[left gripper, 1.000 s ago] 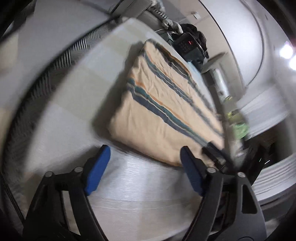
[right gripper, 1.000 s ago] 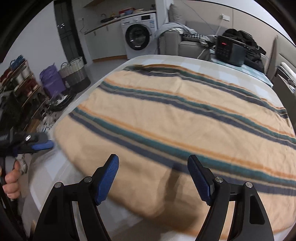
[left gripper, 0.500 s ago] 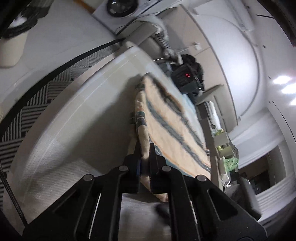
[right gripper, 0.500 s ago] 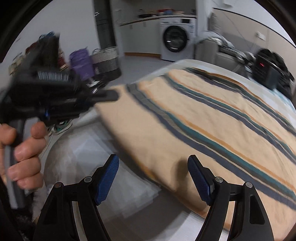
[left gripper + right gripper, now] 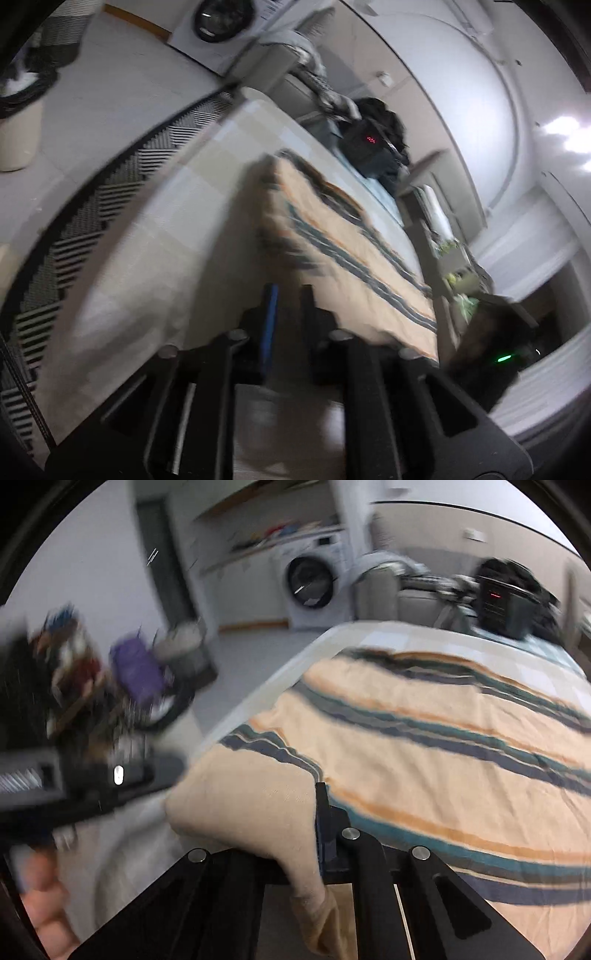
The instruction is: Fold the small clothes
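Plainly, we find the peach cotton cloth with teal, navy and orange stripes (image 5: 424, 738) lying across the pale checked tabletop (image 5: 177, 229), its near left corner lifted into a soft fold.

From the right wrist view we see our right tongs (image 5: 317, 834) pressed together on that raised corner, the fabric bunched over the blue pad and hanging down between the black arms. This view alone shows our left hand (image 5: 40, 908) at the near left, wrapped round the blurred black handle of the other tool (image 5: 92, 786), and a purple bag (image 5: 136, 668) on the floor further left.

From the left wrist view we see our left tongs (image 5: 286, 314) at the cloth's near edge, jaws parted a little and opening; motion blur keeps us from telling whether any fabric remains between them. Only this view shows the black and white zigzag rug (image 5: 88, 206) on the floor to the left of the tabletop.

Both views catch the white front-loading washing machine (image 5: 314, 579) at the far side and a dark box with a red glowing display (image 5: 369, 142) at the tabletop's far end. Its digits are too blurred for us to read, and we can make out no brand or label anywhere.
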`<move>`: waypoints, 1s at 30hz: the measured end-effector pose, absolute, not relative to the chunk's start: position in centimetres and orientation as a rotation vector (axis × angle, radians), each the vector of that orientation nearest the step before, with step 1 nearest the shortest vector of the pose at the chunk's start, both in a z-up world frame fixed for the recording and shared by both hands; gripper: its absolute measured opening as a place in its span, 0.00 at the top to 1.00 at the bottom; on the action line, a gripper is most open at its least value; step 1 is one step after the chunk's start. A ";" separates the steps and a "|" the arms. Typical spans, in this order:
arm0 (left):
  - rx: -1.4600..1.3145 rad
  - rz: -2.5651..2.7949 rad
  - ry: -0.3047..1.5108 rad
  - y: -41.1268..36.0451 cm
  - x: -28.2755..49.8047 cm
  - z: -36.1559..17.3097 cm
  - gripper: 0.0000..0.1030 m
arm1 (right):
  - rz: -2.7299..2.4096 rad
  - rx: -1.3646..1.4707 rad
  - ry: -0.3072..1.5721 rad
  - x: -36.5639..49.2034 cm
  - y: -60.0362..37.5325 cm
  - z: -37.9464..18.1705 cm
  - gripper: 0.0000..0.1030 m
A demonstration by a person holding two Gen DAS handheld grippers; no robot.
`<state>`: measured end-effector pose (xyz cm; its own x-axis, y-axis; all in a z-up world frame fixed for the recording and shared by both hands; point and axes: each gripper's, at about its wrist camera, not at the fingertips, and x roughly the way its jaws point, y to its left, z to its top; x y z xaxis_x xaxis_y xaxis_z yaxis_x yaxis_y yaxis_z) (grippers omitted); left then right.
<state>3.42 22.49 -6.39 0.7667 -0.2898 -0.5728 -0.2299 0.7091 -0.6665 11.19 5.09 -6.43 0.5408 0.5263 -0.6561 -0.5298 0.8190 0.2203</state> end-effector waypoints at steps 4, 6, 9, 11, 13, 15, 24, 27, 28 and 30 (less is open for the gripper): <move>-0.847 -0.026 0.718 24.0 4.7 -7.8 0.44 | 0.615 0.150 0.748 12.4 2.1 -5.1 0.94; -0.887 -0.068 0.754 24.3 6.7 -8.8 0.44 | 0.616 0.198 0.760 13.2 1.5 -4.8 0.94; -0.968 -0.119 0.771 25.3 10.0 -10.2 0.44 | 0.603 0.183 0.741 13.5 1.2 -4.3 0.94; -0.999 -0.127 0.752 26.1 12.2 -10.6 0.44 | 0.601 0.168 0.739 13.7 1.2 -4.1 0.94; -1.030 -0.131 0.753 26.7 14.3 -10.9 0.43 | 0.608 0.156 0.743 13.5 1.1 -4.0 0.94; -1.059 -0.172 0.763 27.0 16.4 -11.3 0.38 | 0.607 0.142 0.741 13.1 1.3 -4.3 0.94; -1.012 -0.219 0.909 26.3 25.6 -12.4 0.36 | 0.634 0.094 0.747 12.1 2.3 -5.2 0.94; -1.014 -0.249 0.942 25.6 27.8 -12.5 0.36 | 0.650 0.086 0.745 12.0 2.7 -5.3 0.94; -1.012 -0.254 0.954 25.5 28.6 -12.4 0.36 | 0.653 0.078 0.738 11.9 2.8 -5.3 0.94; -1.009 -0.258 0.969 25.2 29.9 -12.4 0.37 | 0.659 0.075 0.732 11.7 2.8 -5.2 0.94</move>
